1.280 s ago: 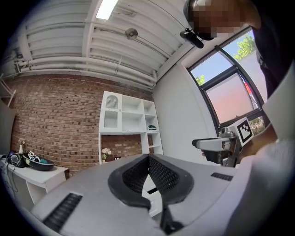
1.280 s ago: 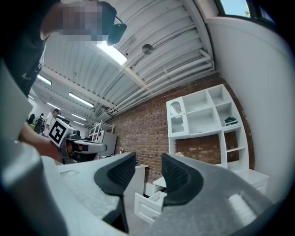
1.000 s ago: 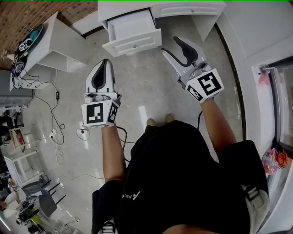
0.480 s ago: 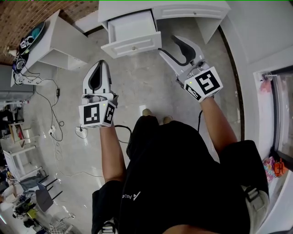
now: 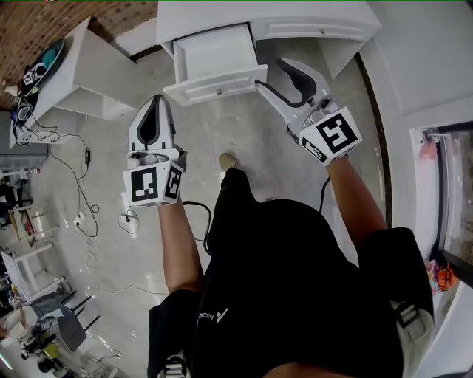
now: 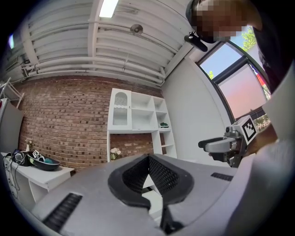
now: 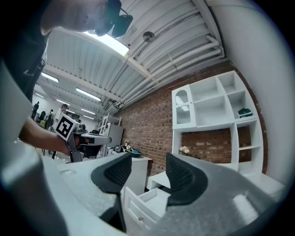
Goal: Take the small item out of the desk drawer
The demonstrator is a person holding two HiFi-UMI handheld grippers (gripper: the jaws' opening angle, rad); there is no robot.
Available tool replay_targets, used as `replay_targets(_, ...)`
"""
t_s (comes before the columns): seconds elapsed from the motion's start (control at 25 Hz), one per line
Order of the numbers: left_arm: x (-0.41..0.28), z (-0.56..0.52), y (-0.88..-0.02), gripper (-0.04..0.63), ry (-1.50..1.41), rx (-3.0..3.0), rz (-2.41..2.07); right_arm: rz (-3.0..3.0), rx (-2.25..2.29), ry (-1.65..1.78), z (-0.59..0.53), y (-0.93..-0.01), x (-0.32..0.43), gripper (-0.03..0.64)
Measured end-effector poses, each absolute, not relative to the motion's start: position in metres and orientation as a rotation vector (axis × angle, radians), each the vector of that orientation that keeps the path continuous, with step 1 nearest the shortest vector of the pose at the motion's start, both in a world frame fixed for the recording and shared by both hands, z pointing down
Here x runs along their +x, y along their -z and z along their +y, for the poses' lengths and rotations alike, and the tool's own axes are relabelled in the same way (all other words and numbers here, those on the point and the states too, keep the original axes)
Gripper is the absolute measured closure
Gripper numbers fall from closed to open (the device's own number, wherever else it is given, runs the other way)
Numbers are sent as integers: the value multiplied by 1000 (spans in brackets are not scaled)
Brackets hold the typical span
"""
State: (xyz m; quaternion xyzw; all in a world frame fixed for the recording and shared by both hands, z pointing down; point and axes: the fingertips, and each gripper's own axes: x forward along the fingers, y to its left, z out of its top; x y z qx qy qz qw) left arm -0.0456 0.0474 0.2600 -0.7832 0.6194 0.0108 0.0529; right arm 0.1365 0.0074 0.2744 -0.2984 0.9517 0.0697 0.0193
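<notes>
The white desk drawer [image 5: 214, 63] stands pulled open at the top of the head view. Its visible inside looks bare white, and I can make out no small item in it. My right gripper [image 5: 272, 72] is open and empty, with its tips just beside the drawer's right front corner. In the right gripper view the open drawer [image 7: 148, 199] shows between and below the spread jaws of that gripper [image 7: 147, 173]. My left gripper [image 5: 157, 102] hangs over the floor, lower and left of the drawer front, its jaws meeting at the tip. The left gripper [image 6: 148, 159] holds nothing.
The white desk [image 5: 310, 22] runs along the top. A low white side table [image 5: 89, 70] with cables and a headset stands at the left. Cords [image 5: 81, 214] trail over the tiled floor. A white shelf unit [image 6: 138, 115] stands against the brick wall, and a white wall [image 5: 414, 44] closes the right.
The person has stepped toward the desk, one foot now forward. Both grippers have come nearer the drawer, and the right one's tips have reached its front corner.
</notes>
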Motion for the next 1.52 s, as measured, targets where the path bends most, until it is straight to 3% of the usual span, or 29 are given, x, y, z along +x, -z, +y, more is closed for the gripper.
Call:
replay_targets(0.72,-200,-150,-311,595,-40,-2503,1802,3279,-849,-153,-185,-346,-42,396)
replay_targets(1.52,-256,-238,-387,595,4,-2496,1958,3986,-188,331,-246,-572,-127,390)
